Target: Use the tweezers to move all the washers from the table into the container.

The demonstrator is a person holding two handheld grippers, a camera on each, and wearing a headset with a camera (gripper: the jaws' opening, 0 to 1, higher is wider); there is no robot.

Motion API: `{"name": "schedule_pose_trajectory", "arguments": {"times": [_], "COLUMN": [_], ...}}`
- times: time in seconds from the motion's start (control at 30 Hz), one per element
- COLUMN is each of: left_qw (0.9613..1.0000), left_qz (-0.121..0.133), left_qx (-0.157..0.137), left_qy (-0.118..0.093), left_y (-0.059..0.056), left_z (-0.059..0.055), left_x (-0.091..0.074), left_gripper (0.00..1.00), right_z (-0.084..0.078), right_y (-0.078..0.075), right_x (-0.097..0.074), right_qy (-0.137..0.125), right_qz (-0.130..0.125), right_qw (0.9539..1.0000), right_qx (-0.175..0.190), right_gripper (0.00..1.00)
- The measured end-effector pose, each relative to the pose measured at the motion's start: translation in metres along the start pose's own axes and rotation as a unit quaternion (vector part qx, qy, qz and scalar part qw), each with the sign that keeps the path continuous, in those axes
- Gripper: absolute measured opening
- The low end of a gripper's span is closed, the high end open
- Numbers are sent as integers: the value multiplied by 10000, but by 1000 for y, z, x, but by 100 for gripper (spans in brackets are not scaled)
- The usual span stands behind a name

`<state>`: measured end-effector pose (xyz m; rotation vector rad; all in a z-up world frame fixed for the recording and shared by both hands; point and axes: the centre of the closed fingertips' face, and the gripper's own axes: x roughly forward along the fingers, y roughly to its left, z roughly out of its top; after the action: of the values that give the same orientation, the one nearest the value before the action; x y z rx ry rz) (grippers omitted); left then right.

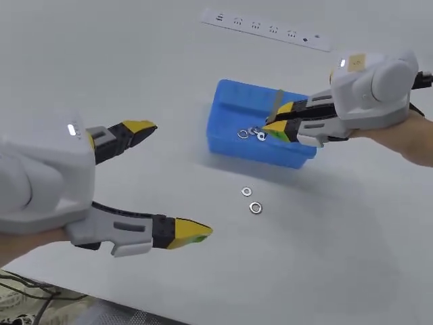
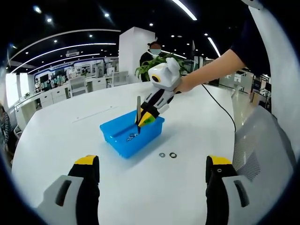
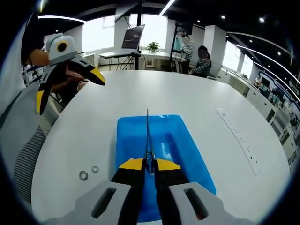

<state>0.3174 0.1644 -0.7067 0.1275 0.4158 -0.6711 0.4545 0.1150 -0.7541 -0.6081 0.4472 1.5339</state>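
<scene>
My right fingers [image 3: 132,164] pinch the tweezers [image 3: 147,131] above the blue box [image 1: 250,150] so washers [image 1: 243,134] drop inside; my left fingers [image 1: 139,127] hang spread, idle.

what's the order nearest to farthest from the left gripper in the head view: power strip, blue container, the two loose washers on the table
From the left gripper, in the head view:
1. loose washers, just to its right, in front of the container.
2. blue container, beyond the washers, further back.
3. power strip, far back, well past the container.
</scene>
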Motion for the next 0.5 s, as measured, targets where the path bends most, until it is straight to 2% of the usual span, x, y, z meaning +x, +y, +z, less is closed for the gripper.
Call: {"name": "schedule_pose_trajectory", "arguments": {"times": [0.17, 0.27, 0.37, 0.4, 0.43, 0.5], "left_qw": [9998, 9978, 9967, 9959, 9939, 9925], "left_qz": [-103, -256, -322, -352, -359, -363], "left_qx": [32, -111, -77, -82, -125, -126], "left_qy": [-141, -595, -744, -835, -1032, -1163], "left_y": [8, 15, 26, 29, 35, 42], "left_z": [15, 44, 62, 70, 82, 92], "left_x": [11, 23, 36, 40, 46, 54], "left_gripper": [99, 99, 99, 99, 97, 93], "right_z": [4, 9, 11, 11, 11, 10], "right_y": [4, 7, 7, 7, 7, 6], "right_x": [-2, -5, -7, -8, -8, -9], "right_qy": [-25, -39, -62, -63, -58, -22], "right_qz": [37, 58, 44, 35, 22, -7], "right_qw": [10000, 9999, 9999, 9999, 9999, 9999], "right_qx": [-16, -117, -136, -130, -123, -123], "right_gripper": [8, 8, 8, 8, 8, 8]}}
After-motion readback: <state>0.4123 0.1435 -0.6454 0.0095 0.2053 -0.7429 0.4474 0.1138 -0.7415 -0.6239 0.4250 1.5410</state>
